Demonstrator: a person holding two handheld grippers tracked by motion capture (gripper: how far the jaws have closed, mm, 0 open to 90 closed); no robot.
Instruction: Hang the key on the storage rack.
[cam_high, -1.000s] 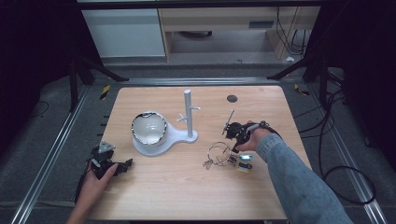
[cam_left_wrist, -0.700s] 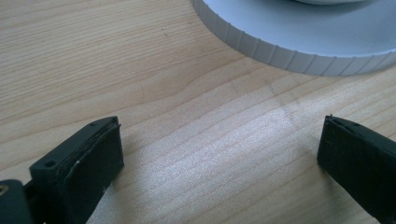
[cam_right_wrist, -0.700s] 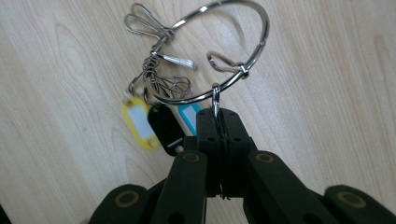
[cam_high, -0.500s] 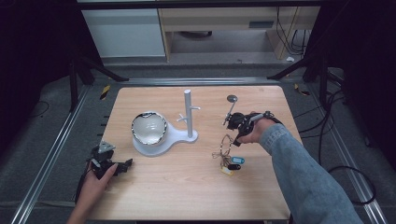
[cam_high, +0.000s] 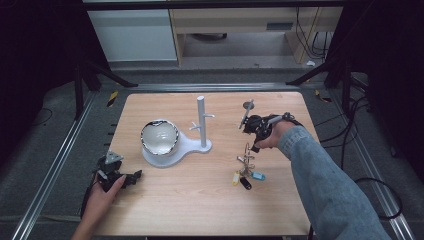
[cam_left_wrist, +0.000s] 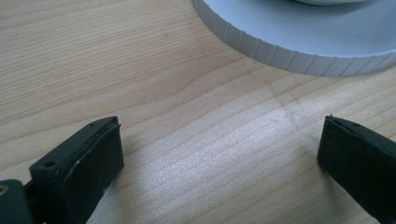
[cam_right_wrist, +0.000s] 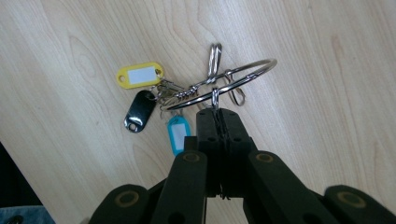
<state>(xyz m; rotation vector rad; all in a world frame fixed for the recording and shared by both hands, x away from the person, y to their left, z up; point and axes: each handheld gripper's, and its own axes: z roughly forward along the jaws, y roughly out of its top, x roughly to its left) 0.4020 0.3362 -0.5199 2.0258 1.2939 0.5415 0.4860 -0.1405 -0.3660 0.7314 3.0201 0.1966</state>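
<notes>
My right gripper (cam_right_wrist: 218, 112) is shut on a small loop hanging from a large wire key ring (cam_right_wrist: 254, 64). From the ring trail a yellow tag (cam_right_wrist: 140, 74), a black tag (cam_right_wrist: 139, 111) and a blue tag (cam_right_wrist: 177, 133), which look to lie on the wood. In the high view the right gripper (cam_high: 254, 146) is right of the white peg stand (cam_high: 201, 120), with the key bunch (cam_high: 246, 174) below it. My left gripper (cam_high: 134, 176) rests at the table's front left, open (cam_left_wrist: 219, 154) with bare wood between its jaws.
The stand's round white base (cam_left_wrist: 299, 42) lies just ahead of the left gripper and holds a shiny bowl (cam_high: 159, 136). A small dark disc (cam_high: 248, 105) lies at the back right. The wooden table (cam_high: 190, 210) ends close behind the left hand.
The right gripper has moved away from the person and slightly left, drawing the key ring up and the tags along the wood. The left gripper has stayed put.
</notes>
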